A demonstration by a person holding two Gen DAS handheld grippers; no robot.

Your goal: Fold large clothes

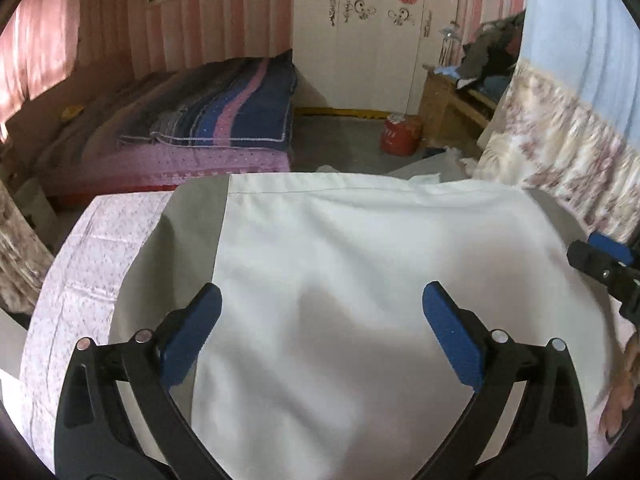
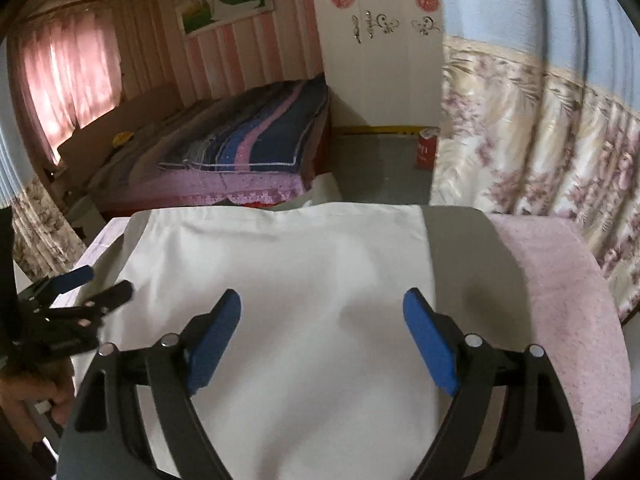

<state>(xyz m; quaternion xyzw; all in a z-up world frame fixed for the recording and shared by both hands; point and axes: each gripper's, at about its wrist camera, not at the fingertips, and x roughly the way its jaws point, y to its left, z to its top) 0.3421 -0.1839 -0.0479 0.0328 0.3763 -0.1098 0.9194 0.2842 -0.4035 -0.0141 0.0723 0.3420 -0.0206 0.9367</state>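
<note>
Left claw (image 1: 322,312) spread wide, nothing in it, poised over the near part of the white garment (image 1: 360,280). Right claw (image 2: 322,316) likewise released and empty, above the same cloth toward its right side. The garment lies flat on the grey desk (image 2: 460,248), which sits on a pink cover (image 2: 560,300). This looks like a pause between folds; next, each claw must drop and pinch an edge. Beyond, a bed (image 1: 200,120).

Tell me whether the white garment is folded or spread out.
Folded, apparently: the white garment lies flat as a neat rectangle with straight edges on the grey board. Layers underneath cannot be seen.
</note>
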